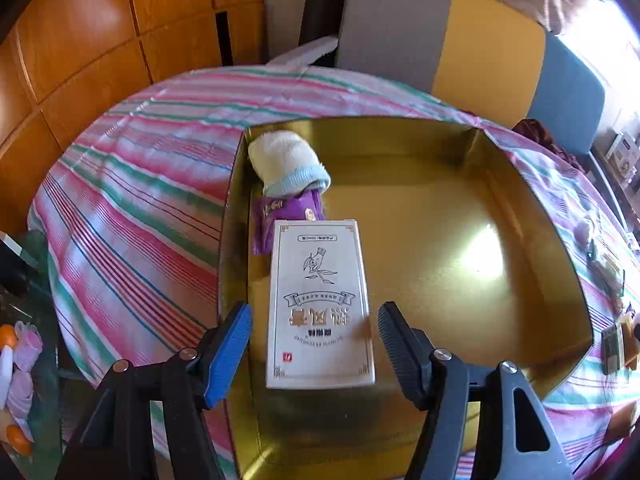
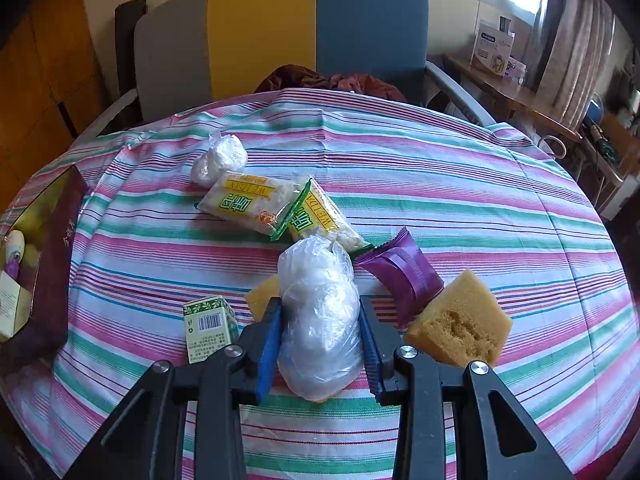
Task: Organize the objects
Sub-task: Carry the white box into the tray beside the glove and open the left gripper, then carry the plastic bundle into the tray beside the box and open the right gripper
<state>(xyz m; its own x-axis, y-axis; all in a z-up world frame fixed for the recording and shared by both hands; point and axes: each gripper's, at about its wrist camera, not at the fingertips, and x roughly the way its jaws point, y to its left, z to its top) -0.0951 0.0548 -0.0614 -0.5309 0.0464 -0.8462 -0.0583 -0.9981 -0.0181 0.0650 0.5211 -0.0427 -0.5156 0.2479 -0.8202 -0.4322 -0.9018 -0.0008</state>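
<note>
Left gripper point(image 1: 314, 326) gapes, clear of the white box point(image 1: 320, 304) lying lengthwise away; right gripper point(image 2: 320, 320) clamps an upright plastic bag point(image 2: 318, 316).

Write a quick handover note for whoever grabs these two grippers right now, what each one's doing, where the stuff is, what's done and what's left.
Left gripper: open, straddling the white box lying in the gold tray; pads clear of it.
Right gripper: shut on the clear plastic bag, low over the striped tablecloth.
In the tray: white box, purple packet, rolled sock, lined up along its left wall.
Left on the table: two yellow snack packs, small plastic bundle, purple pouch, sponge, small green carton.
Next, probably: bag into the tray, then the rest.
</note>
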